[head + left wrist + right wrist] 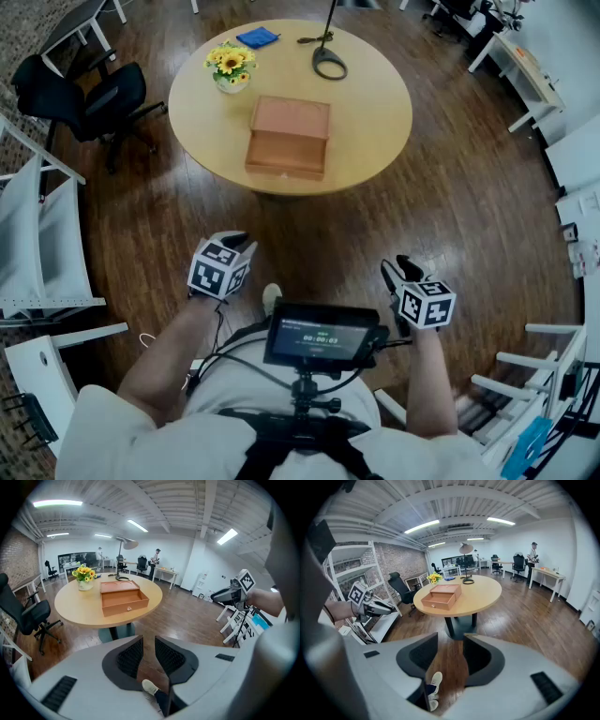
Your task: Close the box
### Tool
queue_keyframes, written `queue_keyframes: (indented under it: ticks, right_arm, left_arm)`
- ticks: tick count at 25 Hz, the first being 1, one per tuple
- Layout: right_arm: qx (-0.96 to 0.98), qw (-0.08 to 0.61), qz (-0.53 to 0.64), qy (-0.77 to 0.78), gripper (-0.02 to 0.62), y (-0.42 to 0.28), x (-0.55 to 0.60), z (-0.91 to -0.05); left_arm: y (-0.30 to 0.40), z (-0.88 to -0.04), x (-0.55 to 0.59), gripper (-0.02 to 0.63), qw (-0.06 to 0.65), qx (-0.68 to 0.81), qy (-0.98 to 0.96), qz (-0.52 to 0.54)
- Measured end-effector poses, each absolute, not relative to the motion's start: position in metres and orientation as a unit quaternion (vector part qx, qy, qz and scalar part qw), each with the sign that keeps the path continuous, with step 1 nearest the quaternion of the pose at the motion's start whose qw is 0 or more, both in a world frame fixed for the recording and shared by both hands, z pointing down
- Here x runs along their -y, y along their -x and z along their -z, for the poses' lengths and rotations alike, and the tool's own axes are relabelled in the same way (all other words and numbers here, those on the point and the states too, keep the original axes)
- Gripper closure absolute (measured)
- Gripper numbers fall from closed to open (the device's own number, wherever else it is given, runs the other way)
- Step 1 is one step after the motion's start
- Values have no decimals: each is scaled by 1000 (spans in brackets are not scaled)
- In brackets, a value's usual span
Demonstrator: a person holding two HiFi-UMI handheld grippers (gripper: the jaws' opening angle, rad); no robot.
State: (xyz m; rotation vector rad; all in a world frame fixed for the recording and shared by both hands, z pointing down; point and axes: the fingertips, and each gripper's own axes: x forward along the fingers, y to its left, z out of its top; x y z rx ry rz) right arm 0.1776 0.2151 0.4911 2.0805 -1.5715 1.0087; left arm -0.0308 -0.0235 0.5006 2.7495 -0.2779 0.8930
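Observation:
A brown wooden box (291, 120) sits on the round table (375, 122), with its drawer (286, 153) pulled out toward me. It also shows as the box (123, 597) in the left gripper view and as the box (442, 596) in the right gripper view. Both grippers hang close to my body, well short of the table. My left gripper (238, 242) stands slightly open, with only floor between its pads (130, 656). My right gripper (397, 266) is open wider and holds nothing, as the gripper (450, 654) shows in its own view.
On the table stand a vase of yellow flowers (231, 67), a blue cloth (257, 37) and a black lamp base (329, 64). A black office chair (94, 94) is at the left, white chairs (37, 244) nearer. Wooden floor lies between me and the table.

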Motion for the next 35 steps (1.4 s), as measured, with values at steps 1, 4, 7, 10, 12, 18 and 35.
queue_keyframes:
  ticks: [1,4,7,10,12,18,35]
  right_arm:
    - [556,172,-354,-732,419,-182,-204,-491]
    - [562,171,-346,-732,465,-196,-167,-489]
    - [565,173,-338,-733,546,-212,-129,-490]
    - [582,198,-334,-714,592,-218,-92,-493]
    - [599,219,-330,-696,592,-225,-67,-494]
    - [652,276,-308,-635,592,-259,32,-502]
    - [753,453,-239,-412,592,-296,237,-574]
  left_arm:
    - [26,-502,28,523,125,91,-941,-302]
    - [9,-505,44,523,139,80,-942,-294]
    - [-8,-511,63,523,137,76,-943,-294]
    - [-19,-522,74,523,150,80,-938,-301]
    - [-28,-527,76,523,156,82,-937,-301]
    - [-59,-552,100,523,172,109,-929,-310]
    - [-130,-603,142,515,235,263,-883,-310]
